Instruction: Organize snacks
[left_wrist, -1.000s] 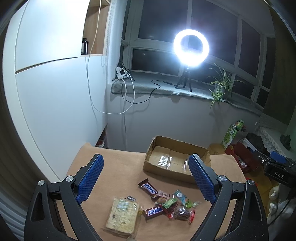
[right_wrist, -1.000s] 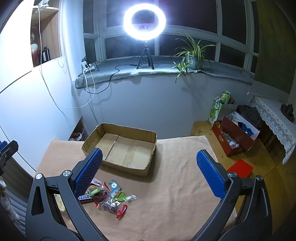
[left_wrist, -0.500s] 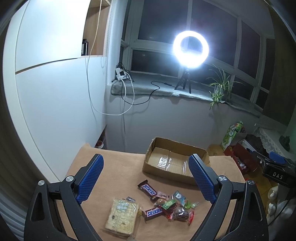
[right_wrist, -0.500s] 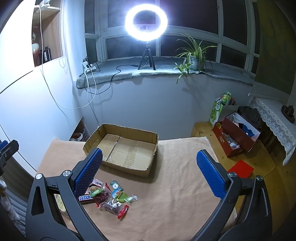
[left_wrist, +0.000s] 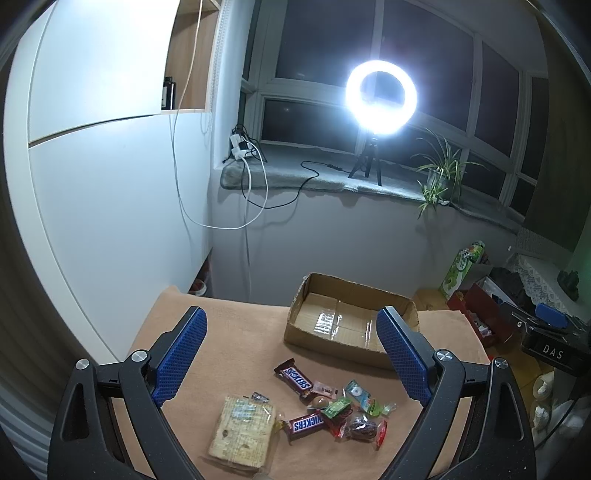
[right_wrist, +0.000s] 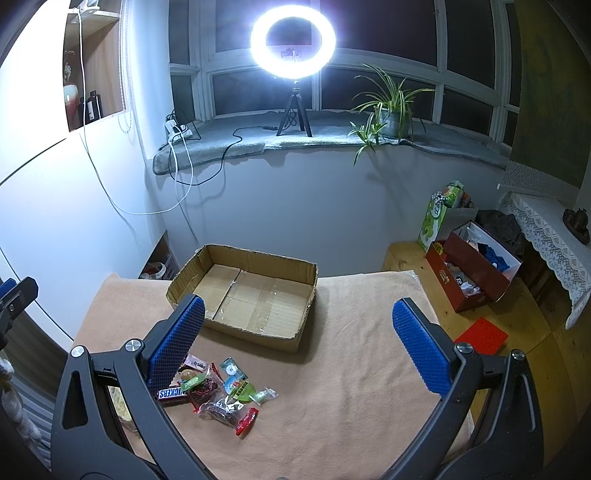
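Left wrist view alone with the whole cracker pack (left_wrist: 242, 430), half-hidden from the right; both grippers' fingers spread, empty.

The right tool (right_wrist: 299, 343) hangs above the table (right_wrist: 351, 369) with its blue-padded jaws spread wide and nothing between them. An open cardboard box (right_wrist: 245, 291) sits on the tan cloth at the far side, its taped floor bare. Nearer, by the left finger, lies a heap of snacks (right_wrist: 218, 391): a Snickers bar (right_wrist: 170, 393), small wrapped sweets, a red-ended packet. A ring light (right_wrist: 293, 42) glares from the windowsill beside a potted plant (right_wrist: 389, 107).
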